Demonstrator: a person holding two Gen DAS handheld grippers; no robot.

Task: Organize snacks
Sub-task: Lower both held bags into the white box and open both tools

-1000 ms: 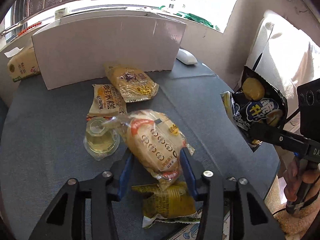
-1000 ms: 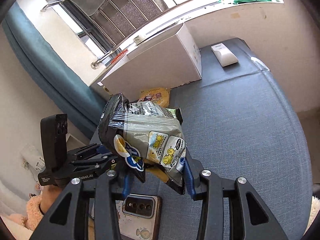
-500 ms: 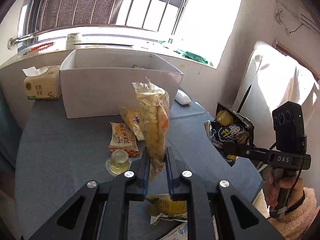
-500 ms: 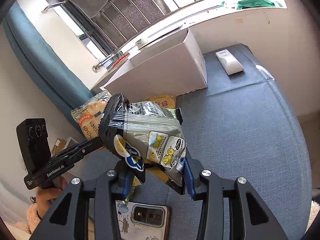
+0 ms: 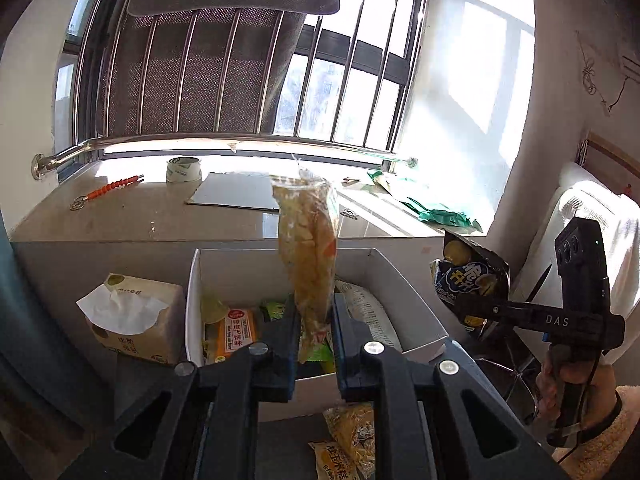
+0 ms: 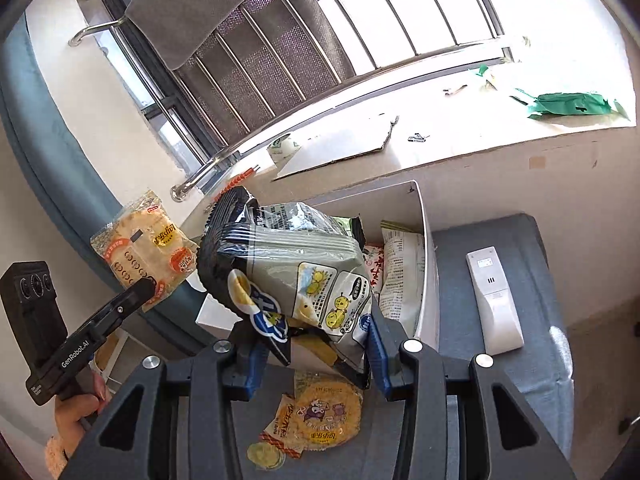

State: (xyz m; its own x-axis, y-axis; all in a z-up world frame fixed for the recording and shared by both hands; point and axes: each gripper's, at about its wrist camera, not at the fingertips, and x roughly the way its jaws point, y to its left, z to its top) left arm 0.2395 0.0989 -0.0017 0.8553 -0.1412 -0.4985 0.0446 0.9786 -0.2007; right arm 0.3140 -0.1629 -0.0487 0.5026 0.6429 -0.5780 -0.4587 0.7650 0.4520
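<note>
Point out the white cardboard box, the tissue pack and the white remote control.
White cardboard box (image 5: 404, 280): left wrist view, bare inner right wall.
Tan soft tissue pack (image 5: 156, 312): left wrist view, front face.
White remote control (image 6: 496, 304): right wrist view, middle of its body.

The blue-grey table (image 6: 492, 392) carries a white box (image 6: 426, 280), remote (image 6: 494, 300) and loose snack packets (image 6: 320, 412).

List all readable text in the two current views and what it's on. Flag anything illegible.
"DAS": side of the right hand-held gripper, left wrist view.
"GenRobot.AI": side of the left hand-held gripper, right wrist view.
Chinese print on the orange packet in the white box, the tissue pack, the black chip bag and the cake packet: too small or blurred to quote reliably.
</note>
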